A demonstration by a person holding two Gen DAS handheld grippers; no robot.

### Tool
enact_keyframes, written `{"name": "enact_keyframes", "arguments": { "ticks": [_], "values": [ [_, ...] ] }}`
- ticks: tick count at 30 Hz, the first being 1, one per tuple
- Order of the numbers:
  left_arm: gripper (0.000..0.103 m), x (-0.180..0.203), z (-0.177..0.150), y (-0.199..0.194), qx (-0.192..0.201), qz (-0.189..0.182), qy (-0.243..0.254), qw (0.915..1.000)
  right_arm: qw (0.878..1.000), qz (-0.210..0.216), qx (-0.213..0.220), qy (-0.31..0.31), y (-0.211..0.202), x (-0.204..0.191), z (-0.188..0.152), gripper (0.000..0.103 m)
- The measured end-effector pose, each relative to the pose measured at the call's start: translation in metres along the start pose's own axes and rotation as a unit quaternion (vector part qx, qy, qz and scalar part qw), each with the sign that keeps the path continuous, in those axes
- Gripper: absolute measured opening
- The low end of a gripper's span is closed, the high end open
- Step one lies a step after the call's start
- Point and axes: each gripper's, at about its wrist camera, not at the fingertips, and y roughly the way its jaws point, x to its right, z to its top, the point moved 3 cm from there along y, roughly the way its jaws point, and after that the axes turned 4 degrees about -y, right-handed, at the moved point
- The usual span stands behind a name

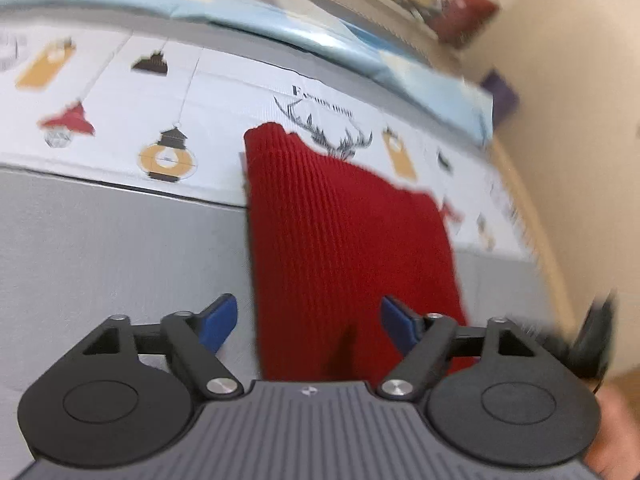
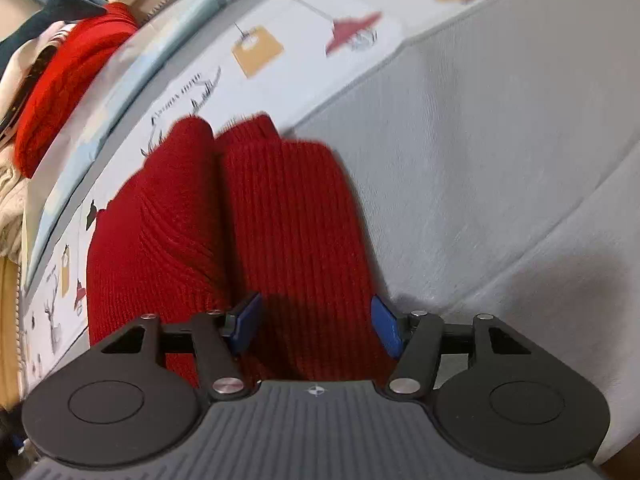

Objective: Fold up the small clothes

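A red ribbed knit garment [image 1: 340,240] lies flat, partly on a grey pad [image 1: 120,260] and partly on a white printed cloth [image 1: 224,92]. In the right wrist view the same garment [image 2: 280,220] shows two long parts side by side with a crease between them. My left gripper [image 1: 309,324] hovers over the garment's near end, open; its blue pads [image 1: 220,322] stand wide apart and press on nothing. My right gripper [image 2: 316,325] is open too, with the knit under the gap between its pads [image 2: 386,328], which stand clear of the fabric.
The white cloth [image 2: 280,20] carries lantern and deer prints, with a light blue sheet [image 1: 280,20] beyond it. More red knitwear [image 2: 72,80] and pale clothes are piled at the far side. A dark blurred object [image 1: 592,336] is at the right edge. A hand [image 1: 612,440] holds the left gripper.
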Motion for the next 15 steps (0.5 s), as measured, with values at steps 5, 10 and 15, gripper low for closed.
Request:
{"name": "enact_keyframes", "arguments": {
  "ticks": [5,10,15],
  "values": [
    [0.085,-0.023,0.014,0.052,-0.042,-0.014,-0.109,0.9931,1.0,-0.008,0.005,0.003,0.008,-0.006,0.0,0.071],
    [0.09,-0.032,0.003,0.081,-0.035,-0.052,-0.172,0.9832,1.0,-0.015,0.014,-0.009,0.011,-0.014,0.0,0.067],
    [0.078,-0.028,0.008,0.085,-0.036,-0.052,-0.165,0.9843,0.998,-0.013,0.044,-0.044,0.01,-0.029,0.001,0.037]
  ]
}}
